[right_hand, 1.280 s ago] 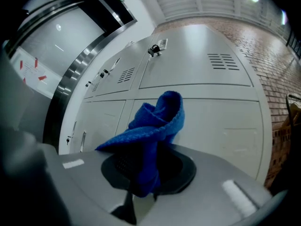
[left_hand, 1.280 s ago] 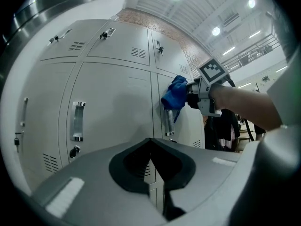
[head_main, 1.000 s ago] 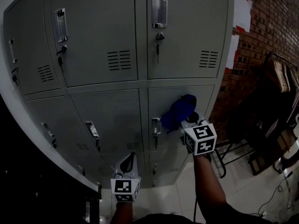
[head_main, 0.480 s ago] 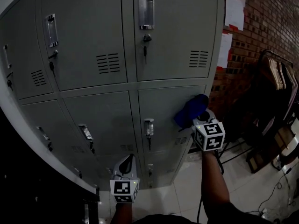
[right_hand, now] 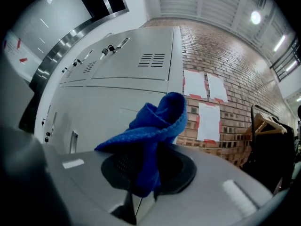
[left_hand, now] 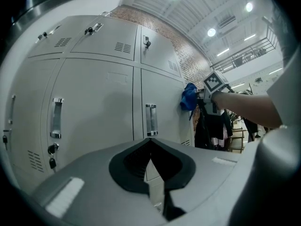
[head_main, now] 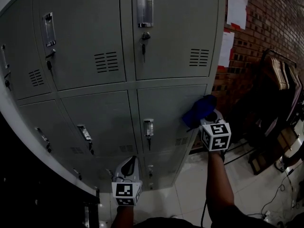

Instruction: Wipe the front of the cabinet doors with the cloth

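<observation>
Between right gripper (right_hand: 141,197) jaws: cloth (right_hand: 157,124) clamped, against cabinet door (head_main: 164,113) right edge; left gripper (left_hand: 151,171) jaws together, empty.

I see a bright blue cloth (head_main: 199,110) and plain grey cabinet doors (head_main: 95,32). At the upper right the brick wall (head_main: 270,27) is red-brown with white papers (head_main: 236,8). The two cubes (head_main: 216,136) low down have black and white squares
</observation>
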The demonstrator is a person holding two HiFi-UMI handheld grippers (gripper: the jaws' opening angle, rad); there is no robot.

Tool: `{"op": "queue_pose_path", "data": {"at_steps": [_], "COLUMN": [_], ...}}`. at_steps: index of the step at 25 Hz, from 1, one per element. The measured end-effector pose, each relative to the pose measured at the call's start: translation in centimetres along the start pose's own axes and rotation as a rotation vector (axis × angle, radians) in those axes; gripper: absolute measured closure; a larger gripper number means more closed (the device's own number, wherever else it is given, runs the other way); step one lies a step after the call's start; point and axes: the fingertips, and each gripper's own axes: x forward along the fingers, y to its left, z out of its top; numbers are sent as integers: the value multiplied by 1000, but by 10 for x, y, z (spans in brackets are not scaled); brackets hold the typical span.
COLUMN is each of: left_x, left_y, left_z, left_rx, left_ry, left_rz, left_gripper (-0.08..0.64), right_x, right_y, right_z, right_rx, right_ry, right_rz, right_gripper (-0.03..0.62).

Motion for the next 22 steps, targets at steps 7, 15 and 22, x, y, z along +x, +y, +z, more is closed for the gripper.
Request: {"op": "queue_pose_path", "data": {"at_steps": [7, 15, 22], "left_x": [-4, -20, -39], "left_y": [8, 31, 57], "left_z": [-3, -3, -2], "left_rx": [-9, -10, -16], "left_ry": [3, 3, -4], "left_rz": [9, 52, 106], "left_gripper": [543, 543, 543], "right_x": [-11, 2, 19], "right_y": [65, 199, 246], "right_z": [5, -21, -24], "right_rx": [-9, -5, -36], "right_ry": [-43, 8, 40], "right_rz": [99, 338, 401], "right_gripper": [526, 525, 525]}}
